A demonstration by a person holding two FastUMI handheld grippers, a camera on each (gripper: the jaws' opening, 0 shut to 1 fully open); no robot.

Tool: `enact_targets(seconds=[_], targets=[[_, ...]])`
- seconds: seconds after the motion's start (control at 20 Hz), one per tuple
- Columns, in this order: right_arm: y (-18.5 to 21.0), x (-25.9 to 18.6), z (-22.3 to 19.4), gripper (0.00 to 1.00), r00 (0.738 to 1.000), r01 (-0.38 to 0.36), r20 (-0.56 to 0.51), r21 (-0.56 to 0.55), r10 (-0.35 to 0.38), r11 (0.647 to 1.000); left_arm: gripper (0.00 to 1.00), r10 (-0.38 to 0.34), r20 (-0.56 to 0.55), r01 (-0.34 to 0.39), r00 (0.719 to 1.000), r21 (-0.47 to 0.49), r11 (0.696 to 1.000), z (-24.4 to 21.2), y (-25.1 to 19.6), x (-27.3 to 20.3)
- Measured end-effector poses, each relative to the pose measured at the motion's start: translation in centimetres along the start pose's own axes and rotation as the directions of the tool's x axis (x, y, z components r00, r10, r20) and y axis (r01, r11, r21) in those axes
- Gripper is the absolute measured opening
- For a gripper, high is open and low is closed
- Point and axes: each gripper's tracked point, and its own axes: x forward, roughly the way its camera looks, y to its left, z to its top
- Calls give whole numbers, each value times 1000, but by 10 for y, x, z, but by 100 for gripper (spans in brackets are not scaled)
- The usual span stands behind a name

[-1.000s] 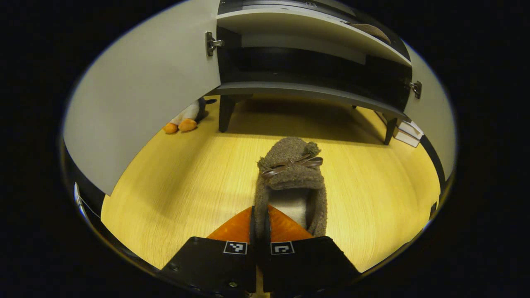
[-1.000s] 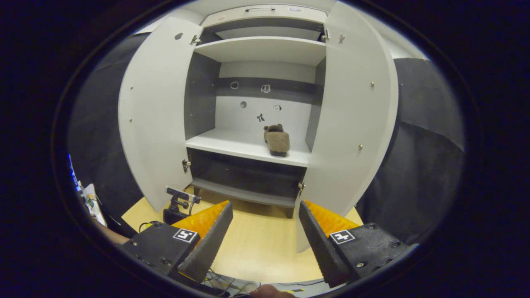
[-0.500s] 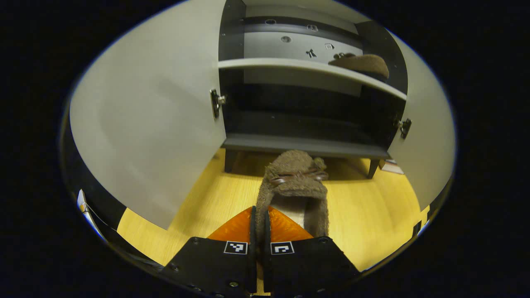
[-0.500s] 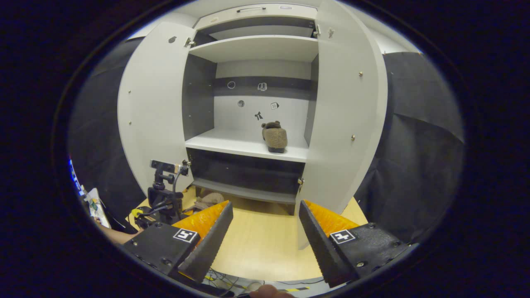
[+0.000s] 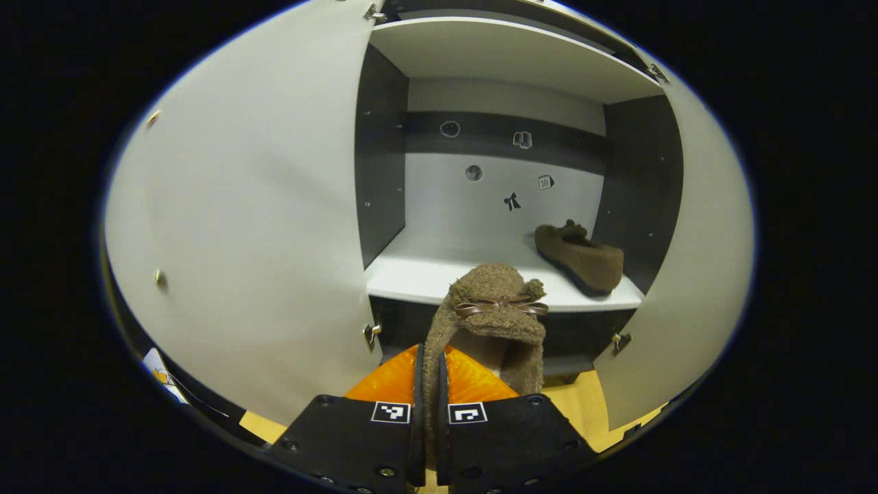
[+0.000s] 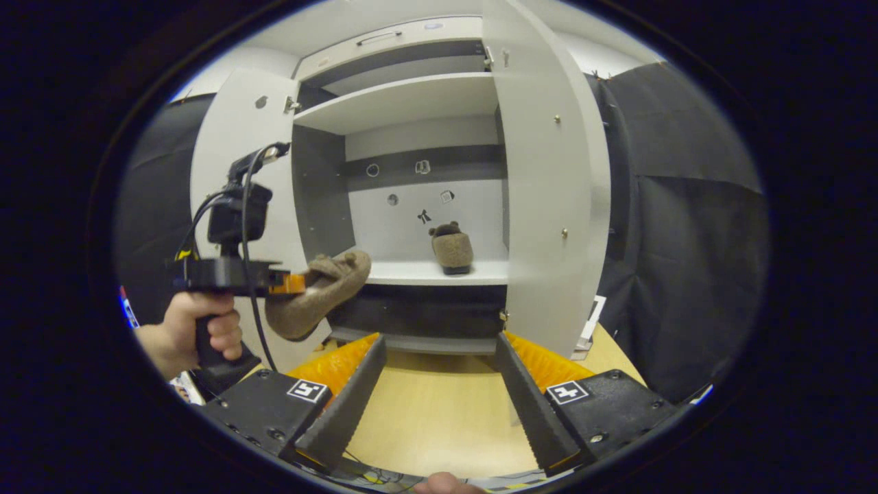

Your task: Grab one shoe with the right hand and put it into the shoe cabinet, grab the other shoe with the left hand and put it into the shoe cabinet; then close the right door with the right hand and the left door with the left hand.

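Left gripper point(image 5: 426, 384) is clamped on the fuzzy shoe point(image 5: 488, 322), held up just short of the cabinet shelf point(image 5: 411, 278). Right gripper point(image 6: 439, 384) hangs released; other shoe point(image 6: 453, 248) sits on that shelf, ahead.

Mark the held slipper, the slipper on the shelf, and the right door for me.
Held slipper point(image 5: 490, 302): left gripper view, on its toe below the bow.
Slipper on the shelf point(image 5: 583, 257): left gripper view, on its side.
Right door point(image 6: 545, 206): right gripper view, on its inner panel.
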Motion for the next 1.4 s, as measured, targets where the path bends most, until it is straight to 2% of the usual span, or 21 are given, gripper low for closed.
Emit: enact_targets(seconds=[0.15,0.3,0.5,0.6,0.7,0.75,0.85,0.9,0.95,1.1,1.15,1.2,1.3,1.4], targets=[[-12,1,8,100,999,13,38,6,-13,1000,6,28,61,-28,998,-6,1000,60,-12,51],[-31,-2,14,100,997,47,65,6,-48,999,6,56,46,-55,997,-8,998,88,-18,111],[-44,-7,11,99,996,58,59,20,-60,998,6,74,-58,-74,996,0,997,71,-30,181],[-44,-7,13,97,997,53,62,6,-53,999,6,88,-72,-87,994,11,996,67,-30,195],[-43,-5,12,97,997,41,63,2,-42,999,6,76,-65,-77,995,-4,997,70,-32,193],[-42,-5,12,97,997,34,63,3,-34,999,9,59,-50,-60,997,-11,998,71,-35,194],[-42,-4,12,97,998,21,63,5,-21,1000,55,17,-42,-18,999,-18,1000,73,-38,192],[-41,-3,13,97,998,17,67,7,-17,1000,56,41,-33,-42,999,-5,999,75,-31,187],[-41,-2,14,97,998,13,69,8,-13,1000,75,57,-10,-56,998,10,998,79,-24,181],[-39,1,18,97,997,2,79,4,-3,1000,82,25,80,-28,996,30,999,92,-25,155],[-37,4,21,97,997,-1,82,3,1,1000,80,20,114,-25,993,44,999,95,-24,142],[-34,7,25,97,996,-4,84,3,3,1000,98,3,146,-11,989,53,999,99,-26,127],[-32,8,31,97,996,-5,94,-5,5,1000,98,-25,210,9,977,78,997,107,-26,94],[-33,4,35,97,994,2,109,-30,1,1000,96,-87,273,60,958,106,992,114,-33,56]])
